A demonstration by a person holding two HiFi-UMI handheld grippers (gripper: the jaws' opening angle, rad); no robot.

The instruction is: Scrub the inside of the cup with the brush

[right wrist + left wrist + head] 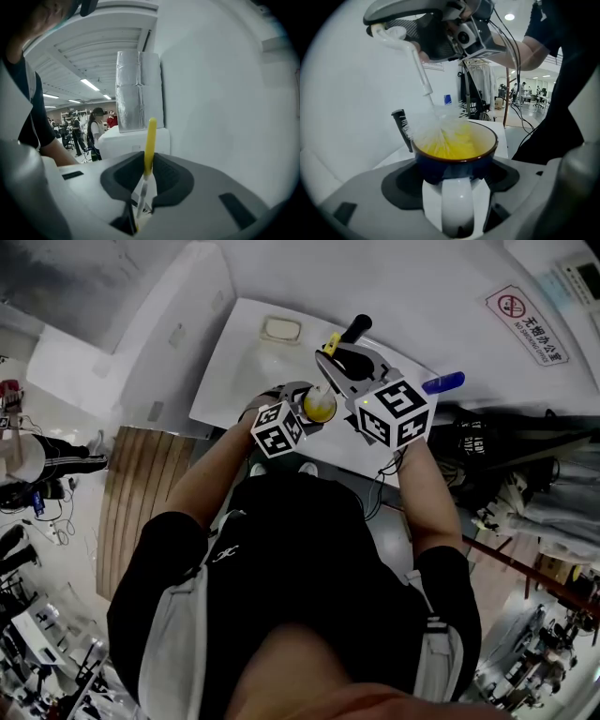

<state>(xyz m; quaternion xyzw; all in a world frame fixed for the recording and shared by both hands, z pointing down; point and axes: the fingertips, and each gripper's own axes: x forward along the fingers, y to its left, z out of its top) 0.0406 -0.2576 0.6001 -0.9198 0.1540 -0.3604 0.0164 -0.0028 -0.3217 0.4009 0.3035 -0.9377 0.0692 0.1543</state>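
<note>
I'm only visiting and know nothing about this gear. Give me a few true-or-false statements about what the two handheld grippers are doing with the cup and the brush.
1. The left gripper holds the cup between its jaws. True.
2. The cup is red inside. False: the inside is yellow and the outer wall is dark blue.
3. The white bristles of the brush reach into the cup. True.
4. The right gripper is open and empty. False: its jaws are shut on the brush's yellow handle.
</note>
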